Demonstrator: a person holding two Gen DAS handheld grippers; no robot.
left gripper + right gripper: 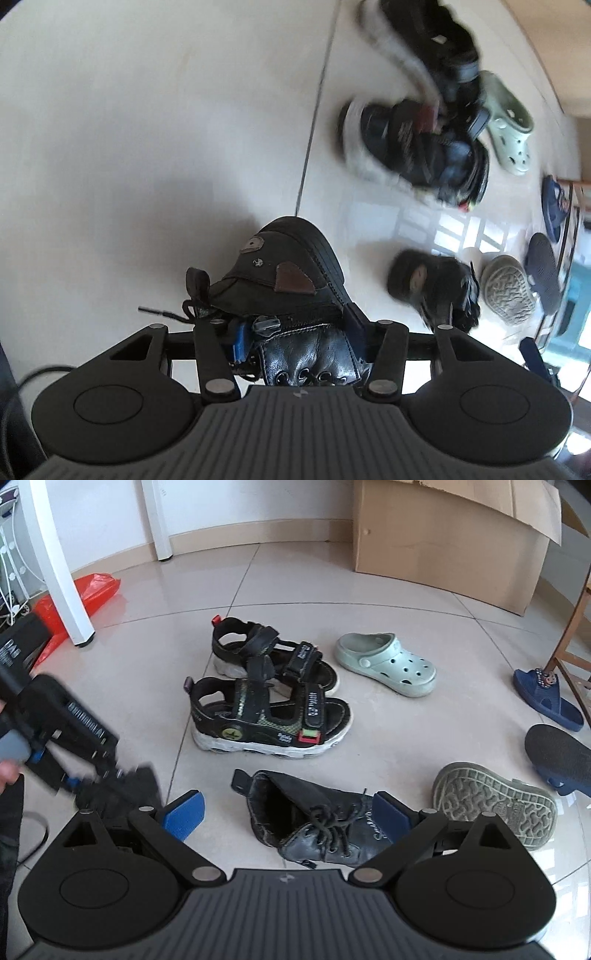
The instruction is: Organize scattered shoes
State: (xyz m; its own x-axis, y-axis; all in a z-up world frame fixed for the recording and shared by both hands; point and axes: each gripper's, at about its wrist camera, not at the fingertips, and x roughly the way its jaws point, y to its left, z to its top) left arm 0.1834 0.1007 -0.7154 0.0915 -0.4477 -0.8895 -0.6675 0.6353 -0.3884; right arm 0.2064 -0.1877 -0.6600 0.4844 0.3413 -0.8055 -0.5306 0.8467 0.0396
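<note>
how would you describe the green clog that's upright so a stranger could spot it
Start at the cardboard box against the wall. On the tiles in front of it, right of the two black sandals, sits the pale green clog. It alone has round holes, and its twin lies sole-up.

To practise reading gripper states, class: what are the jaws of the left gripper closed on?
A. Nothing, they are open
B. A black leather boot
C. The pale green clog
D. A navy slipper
B. In the left wrist view the left gripper has its jaws clamped on the zip side of a black leather boot, lifted above the floor; the pale green clog lies on the tiles.
</note>
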